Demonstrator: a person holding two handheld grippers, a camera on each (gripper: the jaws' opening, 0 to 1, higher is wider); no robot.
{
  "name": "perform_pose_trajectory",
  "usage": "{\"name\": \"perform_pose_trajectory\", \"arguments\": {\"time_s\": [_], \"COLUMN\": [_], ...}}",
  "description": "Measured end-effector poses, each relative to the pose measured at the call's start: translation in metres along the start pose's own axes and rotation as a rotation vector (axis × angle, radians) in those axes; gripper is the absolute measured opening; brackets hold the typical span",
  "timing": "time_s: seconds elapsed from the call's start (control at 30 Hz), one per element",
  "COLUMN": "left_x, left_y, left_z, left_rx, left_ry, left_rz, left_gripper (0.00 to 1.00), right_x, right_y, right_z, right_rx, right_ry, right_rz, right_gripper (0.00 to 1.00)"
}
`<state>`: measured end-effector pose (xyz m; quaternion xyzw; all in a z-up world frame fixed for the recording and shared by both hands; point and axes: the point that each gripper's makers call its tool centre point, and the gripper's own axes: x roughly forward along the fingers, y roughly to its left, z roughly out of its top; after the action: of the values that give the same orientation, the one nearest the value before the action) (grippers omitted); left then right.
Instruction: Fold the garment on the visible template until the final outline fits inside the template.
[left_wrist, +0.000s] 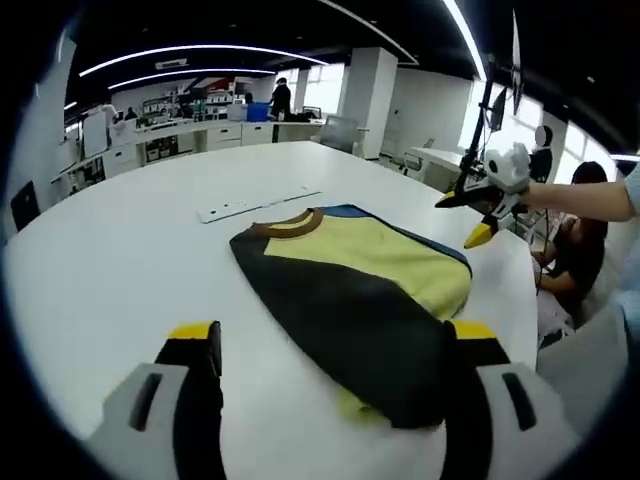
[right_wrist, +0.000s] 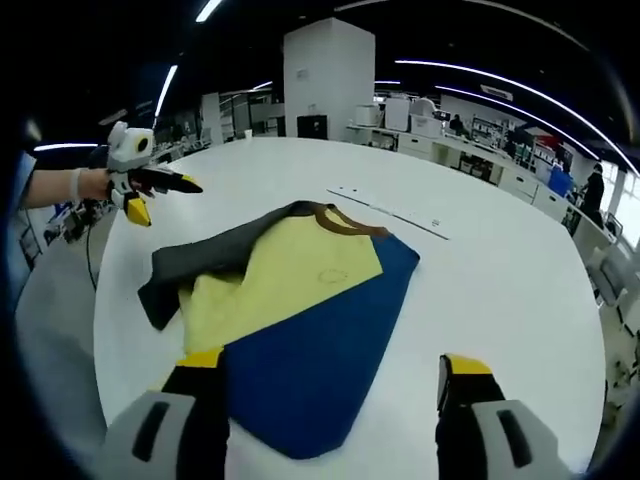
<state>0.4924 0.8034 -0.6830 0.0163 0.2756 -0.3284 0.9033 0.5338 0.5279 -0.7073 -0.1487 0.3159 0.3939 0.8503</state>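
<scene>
A garment (left_wrist: 350, 275) with yellow, black and blue panels and a brown collar (left_wrist: 290, 225) lies partly folded on the white table (left_wrist: 120, 250). My left gripper (left_wrist: 333, 335) is open just short of its black side and holds nothing. In the right gripper view the same garment (right_wrist: 300, 300) shows its blue panel nearest, and my right gripper (right_wrist: 333, 362) is open in front of it. Across the garment in each view the other gripper hangs above the table edge, jaws apart: the right gripper (left_wrist: 478, 215) and the left gripper (right_wrist: 155, 195).
A thin white strip (left_wrist: 255, 205) lies flat on the table beyond the collar, also seen as a strip (right_wrist: 390, 212) in the right gripper view. A seated person (left_wrist: 580, 250) is close to the table edge. Desks and a pillar (right_wrist: 328, 80) stand further back.
</scene>
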Motion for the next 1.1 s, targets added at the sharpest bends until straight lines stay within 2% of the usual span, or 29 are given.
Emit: {"name": "perform_pose_trajectory", "arguments": {"time_s": [0.13, 0.3, 0.57, 0.73, 0.8, 0.93, 1.0, 1.03, 1.1], "left_x": [-0.009, -0.022, -0.03, -0.033, -0.036, -0.039, -0.041, -0.041, -0.042], "left_y": [-0.006, -0.023, -0.037, -0.034, -0.033, -0.039, -0.042, -0.043, -0.043], "left_z": [-0.008, -0.014, -0.037, -0.041, -0.04, -0.04, -0.043, -0.044, -0.047], "left_rx": [-0.026, -0.077, -0.06, -0.052, -0.045, -0.048, -0.049, -0.058, -0.062], "left_ry": [-0.013, -0.075, -0.036, -0.014, -0.019, -0.025, -0.025, -0.028, -0.027], "left_rz": [0.008, 0.021, 0.027, 0.018, 0.026, 0.024, 0.023, 0.021, 0.022], "left_gripper": [0.88, 0.88, 0.88, 0.87, 0.87, 0.86, 0.86, 0.85, 0.85], "right_x": [-0.006, -0.013, -0.011, -0.011, -0.011, -0.009, -0.007, -0.007, -0.005], "right_y": [0.003, 0.015, 0.034, 0.037, 0.039, 0.052, 0.059, 0.061, 0.069], "right_z": [-0.003, -0.004, -0.015, -0.02, -0.02, -0.027, -0.027, -0.026, -0.027], "right_rx": [-0.019, -0.07, -0.102, -0.104, -0.114, -0.274, -0.344, -0.385, -0.458], "right_ry": [0.002, -0.008, 0.016, 0.022, 0.022, 0.067, 0.056, 0.044, 0.041], "right_rz": [0.0, -0.003, 0.028, 0.03, 0.029, 0.046, 0.043, 0.037, 0.037], "right_gripper": [0.85, 0.84, 0.84, 0.84, 0.8, 0.7, 0.61, 0.53, 0.42]}}
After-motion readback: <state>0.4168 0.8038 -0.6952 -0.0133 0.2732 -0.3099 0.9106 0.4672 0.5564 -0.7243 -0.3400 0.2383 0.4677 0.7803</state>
